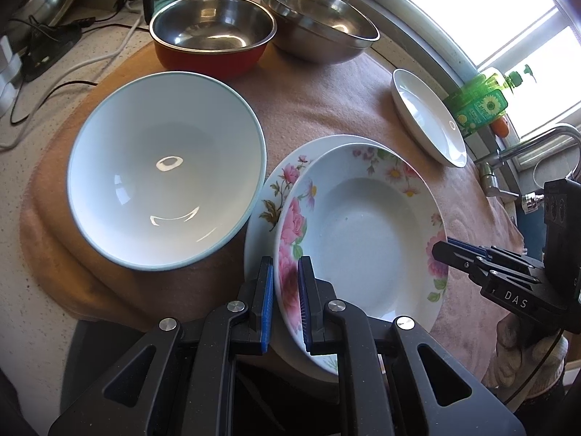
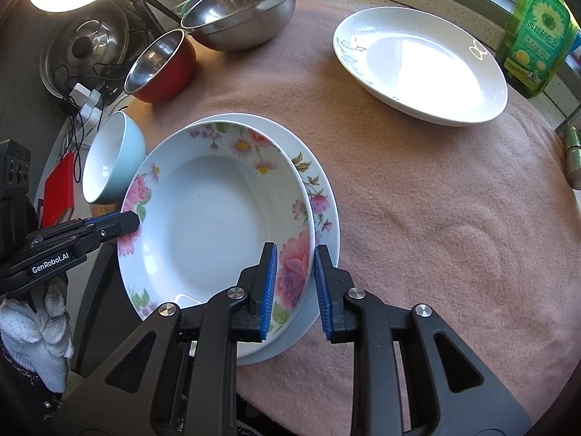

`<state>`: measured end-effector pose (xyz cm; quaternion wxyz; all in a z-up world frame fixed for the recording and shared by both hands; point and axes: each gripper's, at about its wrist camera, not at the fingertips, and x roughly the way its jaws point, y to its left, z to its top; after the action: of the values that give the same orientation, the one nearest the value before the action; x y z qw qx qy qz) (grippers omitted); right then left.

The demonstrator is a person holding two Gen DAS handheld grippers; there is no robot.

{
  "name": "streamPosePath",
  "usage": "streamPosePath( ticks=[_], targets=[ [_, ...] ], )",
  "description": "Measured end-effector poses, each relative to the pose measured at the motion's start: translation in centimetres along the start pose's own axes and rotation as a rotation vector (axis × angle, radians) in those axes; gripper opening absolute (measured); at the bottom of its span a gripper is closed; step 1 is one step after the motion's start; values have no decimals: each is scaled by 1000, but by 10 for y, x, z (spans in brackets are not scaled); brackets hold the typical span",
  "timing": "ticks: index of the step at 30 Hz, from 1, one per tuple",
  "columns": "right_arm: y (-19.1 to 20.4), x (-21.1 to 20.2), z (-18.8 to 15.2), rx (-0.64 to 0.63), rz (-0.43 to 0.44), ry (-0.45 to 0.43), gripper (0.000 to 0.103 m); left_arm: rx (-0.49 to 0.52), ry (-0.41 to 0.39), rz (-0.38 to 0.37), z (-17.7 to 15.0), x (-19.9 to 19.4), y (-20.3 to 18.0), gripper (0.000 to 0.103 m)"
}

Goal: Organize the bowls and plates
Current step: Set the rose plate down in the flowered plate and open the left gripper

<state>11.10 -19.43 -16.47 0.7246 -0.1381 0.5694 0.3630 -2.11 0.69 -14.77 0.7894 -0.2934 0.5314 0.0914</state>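
A deep floral plate (image 1: 363, 232) (image 2: 218, 218) sits on a flat floral plate (image 1: 268, 196) (image 2: 319, 196) on the pink cloth. My left gripper (image 1: 285, 290) straddles the deep plate's left rim, jaws close on it. It also shows in the right wrist view (image 2: 120, 223). My right gripper (image 2: 296, 287) straddles the plate's right rim with a gap at its right pad; it shows in the left wrist view (image 1: 450, 249). A light blue bowl (image 1: 163, 170) (image 2: 109, 160) stands to the left. A white plate (image 1: 428, 116) (image 2: 417, 61) lies at the far right.
A red steel-lined bowl (image 1: 210, 40) (image 2: 163, 69) and a steel bowl (image 1: 319, 21) (image 2: 243, 11) stand at the back. A green dish soap bottle (image 1: 483, 101) (image 2: 537, 36) and a tap (image 1: 526, 145) are at the right. Cables and plugs (image 1: 43, 54) lie left.
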Motion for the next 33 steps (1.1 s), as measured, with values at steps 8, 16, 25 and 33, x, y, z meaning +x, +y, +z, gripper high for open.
streamPosePath(
  ticks=[8, 16, 25, 33],
  targets=[
    [7, -6, 0, -23, -21, -34, 42, 2, -1, -4, 1, -1, 1, 11],
    [0, -24, -3, 22, -30, -82, 44, 5, -19, -13, -2, -13, 1, 11],
    [-23, -61, -8, 152, -53, -212, 57, 73, -57, -61, 8, -41, -10, 12],
    [-40, -90, -9, 271, -122, -329, 64, 158, -64, -111, 40, -51, -12, 12]
  ],
)
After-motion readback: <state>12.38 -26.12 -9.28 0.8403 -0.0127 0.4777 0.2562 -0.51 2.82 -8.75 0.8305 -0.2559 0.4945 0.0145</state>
